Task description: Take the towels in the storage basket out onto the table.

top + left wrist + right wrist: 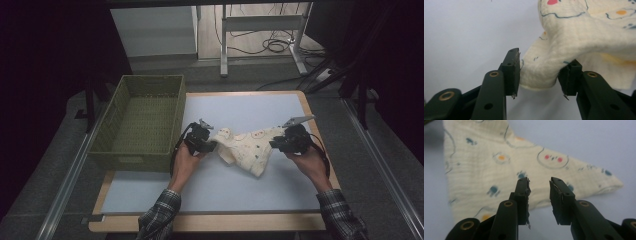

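Lying crumpled on the pale blue table mat (235, 187), between both hands: cream muslin cloth with small coloured prints (246, 146). Left gripper (210, 145) at nine o'clock of it, jaws pinching a bunched fold of cloth. Right gripper (275, 143) at three o'clock, jaws parted with nothing between, cloth just beyond. Green woven basket (131, 156) further out at nine o'clock

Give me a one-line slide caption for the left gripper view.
Left gripper with a bunched fold of the cream printed cloth between its jaws, above the pale table.
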Tool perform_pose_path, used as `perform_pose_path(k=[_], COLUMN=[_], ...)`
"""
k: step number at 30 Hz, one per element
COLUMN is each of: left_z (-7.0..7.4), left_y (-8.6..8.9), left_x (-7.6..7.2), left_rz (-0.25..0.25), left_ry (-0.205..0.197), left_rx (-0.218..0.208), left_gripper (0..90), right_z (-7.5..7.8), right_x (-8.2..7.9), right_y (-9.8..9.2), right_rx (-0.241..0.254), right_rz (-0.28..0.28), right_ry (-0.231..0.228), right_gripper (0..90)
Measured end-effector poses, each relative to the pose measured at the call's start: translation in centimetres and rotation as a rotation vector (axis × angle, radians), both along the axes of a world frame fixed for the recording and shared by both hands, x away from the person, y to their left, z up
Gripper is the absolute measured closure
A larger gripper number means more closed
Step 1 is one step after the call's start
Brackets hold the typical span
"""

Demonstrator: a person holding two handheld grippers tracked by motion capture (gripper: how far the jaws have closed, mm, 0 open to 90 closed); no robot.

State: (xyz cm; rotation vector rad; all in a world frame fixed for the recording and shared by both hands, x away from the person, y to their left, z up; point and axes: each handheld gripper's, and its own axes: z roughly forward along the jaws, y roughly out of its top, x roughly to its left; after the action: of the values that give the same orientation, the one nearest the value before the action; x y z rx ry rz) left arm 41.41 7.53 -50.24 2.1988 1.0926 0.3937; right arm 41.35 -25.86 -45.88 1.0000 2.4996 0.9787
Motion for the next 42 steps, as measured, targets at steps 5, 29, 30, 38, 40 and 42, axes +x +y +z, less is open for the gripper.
perform_pose_path(k=[5, 29, 30, 38, 40, 42], left_z=[0.1, 1.2, 1.7, 4.1, 3.7, 3.1], left_y=[0.3, -0.5, -0.7, -2.1, -2.3, -2.3], left_x=[-0.7, -3.6, -4.0, -9.7, -10.9, -11.6], left_rz=[-0.010, -0.081, -0.099, -0.256, -0.296, -0.310], left_ry=[0.008, 0.022, 0.027, 0.064, 0.091, 0.111], left_rx=[-0.012, -0.032, -0.030, -0.046, -0.065, -0.065], left_gripper=[63.0, 81.4, 81.2, 74.0, 66.1, 58.9], right_z=[-0.8, -1.8, -0.9, 2.8, 2.6, 1.7], right_x=[-3.2, -8.2, -8.5, -12.0, -13.0, -13.9], right_y=[-0.8, 2.4, 1.6, -2.7, -3.6, -4.6], right_rx=[0.030, -0.013, 0.003, 0.030, 0.005, -0.001], right_rz=[0.052, 0.165, 0.161, 0.174, 0.173, 0.165], right_ry=[0.046, -0.032, -0.028, -0.004, 0.019, 0.057], right_gripper=[68.0, 88.5, 88.5, 88.4, 88.1, 87.6])
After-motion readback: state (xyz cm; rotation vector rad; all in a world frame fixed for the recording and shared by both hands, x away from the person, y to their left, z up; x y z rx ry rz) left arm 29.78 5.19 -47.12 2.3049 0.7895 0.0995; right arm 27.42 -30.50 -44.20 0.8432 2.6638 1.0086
